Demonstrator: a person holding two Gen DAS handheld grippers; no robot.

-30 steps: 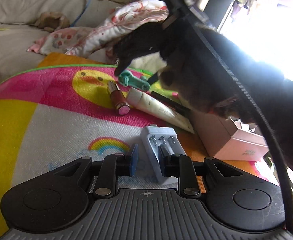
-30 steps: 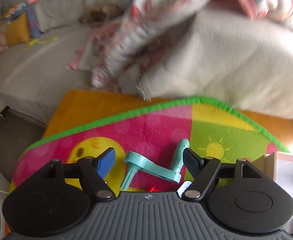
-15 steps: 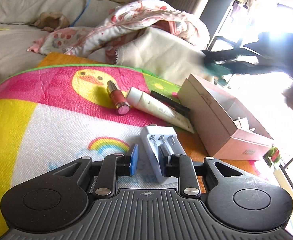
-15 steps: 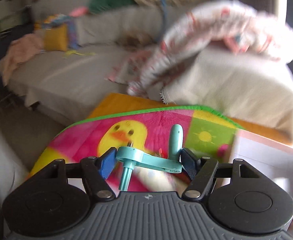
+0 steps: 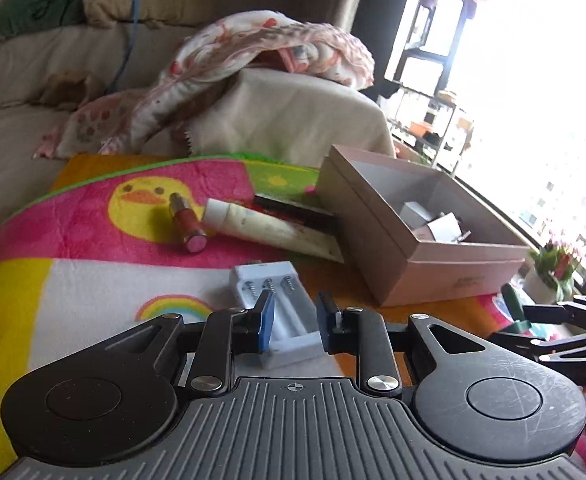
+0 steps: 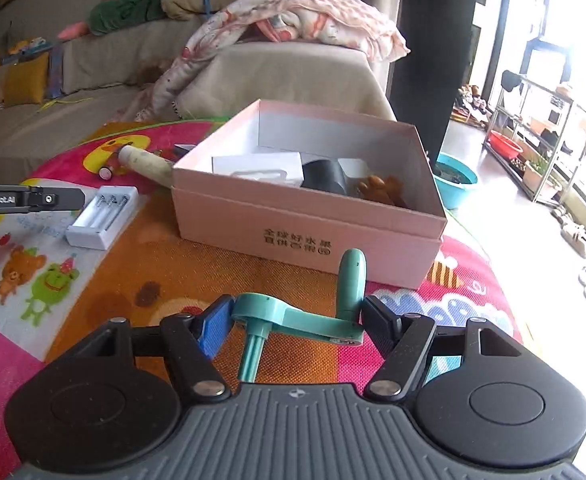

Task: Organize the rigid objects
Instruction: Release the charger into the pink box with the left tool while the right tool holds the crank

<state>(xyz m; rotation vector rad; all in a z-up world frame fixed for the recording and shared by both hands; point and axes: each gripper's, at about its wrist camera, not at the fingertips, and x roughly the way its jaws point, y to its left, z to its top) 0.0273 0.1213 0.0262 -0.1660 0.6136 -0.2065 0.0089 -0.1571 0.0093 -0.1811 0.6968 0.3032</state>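
Two grippers are in play, and the right gripper (image 6: 297, 320) does the work: its jaws are clamped on a teal crank handle (image 6: 293, 316), the blue pad against one end and the black pad against the other, with the knob sticking up and the shaft hanging down. It hangs over the colourful mat (image 6: 165, 264), just short of the near wall of the pink box (image 6: 309, 236).

To finish this step well, I would carry the handle up over that wall, aim for the bare corner beside the white carton (image 6: 261, 166), lower until the shaft is inside, then let go.

Left gripper (image 5: 291, 318) waits with jaws nearly together and nothing between them, above the white battery charger (image 5: 277, 304); the lipstick (image 5: 187, 222) and cream tube (image 5: 269, 230) lie beyond.
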